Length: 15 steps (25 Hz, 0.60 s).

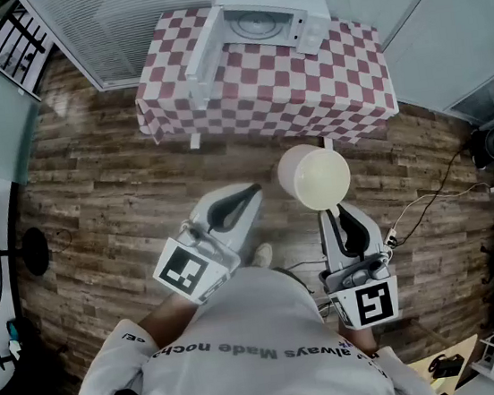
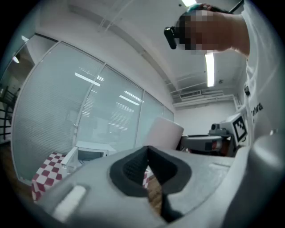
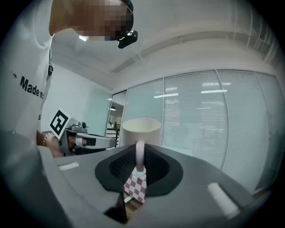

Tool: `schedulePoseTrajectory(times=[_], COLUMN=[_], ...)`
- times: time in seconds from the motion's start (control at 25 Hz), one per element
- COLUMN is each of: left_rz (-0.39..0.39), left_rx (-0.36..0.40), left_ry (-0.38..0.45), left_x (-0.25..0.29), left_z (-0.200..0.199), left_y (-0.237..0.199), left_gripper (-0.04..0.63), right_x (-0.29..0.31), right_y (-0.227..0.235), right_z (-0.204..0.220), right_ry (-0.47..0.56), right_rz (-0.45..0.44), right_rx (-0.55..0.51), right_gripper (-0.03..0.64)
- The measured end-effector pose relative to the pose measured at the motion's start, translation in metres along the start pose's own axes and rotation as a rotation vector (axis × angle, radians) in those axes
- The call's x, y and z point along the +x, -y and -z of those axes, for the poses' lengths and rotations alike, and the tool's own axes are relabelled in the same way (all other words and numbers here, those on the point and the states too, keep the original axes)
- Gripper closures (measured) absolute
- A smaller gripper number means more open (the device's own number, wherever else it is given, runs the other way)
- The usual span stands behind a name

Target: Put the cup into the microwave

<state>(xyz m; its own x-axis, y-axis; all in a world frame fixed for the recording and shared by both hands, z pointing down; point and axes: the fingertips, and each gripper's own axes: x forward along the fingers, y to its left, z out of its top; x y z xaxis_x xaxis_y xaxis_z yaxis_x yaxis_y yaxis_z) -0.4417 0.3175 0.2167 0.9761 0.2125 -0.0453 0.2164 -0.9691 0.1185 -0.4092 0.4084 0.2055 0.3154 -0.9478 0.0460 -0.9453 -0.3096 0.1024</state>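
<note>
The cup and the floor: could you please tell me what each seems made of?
The cream-white handled cup looks like glazed ceramic: thick wall, smooth soft sheen. The brown plank floor looks like wood or laminate: grain and board seams show.

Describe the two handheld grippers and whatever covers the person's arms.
The left gripper and the right gripper are both pale grey moulded shells that taper toward the jaws. The jaws are lined with black ribbed pads. Each gripper carries a white cube with black square markers at its rear. The person wears a white top with grey lettering, and its sleeve covers the upper arm.
</note>
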Motion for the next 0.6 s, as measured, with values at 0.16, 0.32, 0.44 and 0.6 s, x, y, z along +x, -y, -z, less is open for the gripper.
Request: schedulePoseTrajectory(times=[0.16,0.32,0.44,0.6], left_rz=[-0.001,-0.006,-0.017,-0.036], left_rx=[-0.003,-0.003,0.0,-0.005], left_ry=[-0.008,-0.008,-0.006,-0.003], left_x=[0.013,0.027,0.035,0.04], left_z=[0.004,0.008,0.009,0.013], left_y=[0.005,0.012,0.02,0.027], left_gripper=[0.591,0.591,0.591,0.591], right_x=[-0.003,-0.009,-0.015,-0.021], right_y=[0.013,0.026,0.036,0.041], right_z=[0.002,0.004,0.007,0.01], right_ry=[0.0,0.005,0.0,-0.003], right_rz=[0.0,-0.01,-0.023,-0.045], right_rx=[0.013,0.013,0.008,0.002], right_gripper=[0.572,0.572,0.572,0.572])
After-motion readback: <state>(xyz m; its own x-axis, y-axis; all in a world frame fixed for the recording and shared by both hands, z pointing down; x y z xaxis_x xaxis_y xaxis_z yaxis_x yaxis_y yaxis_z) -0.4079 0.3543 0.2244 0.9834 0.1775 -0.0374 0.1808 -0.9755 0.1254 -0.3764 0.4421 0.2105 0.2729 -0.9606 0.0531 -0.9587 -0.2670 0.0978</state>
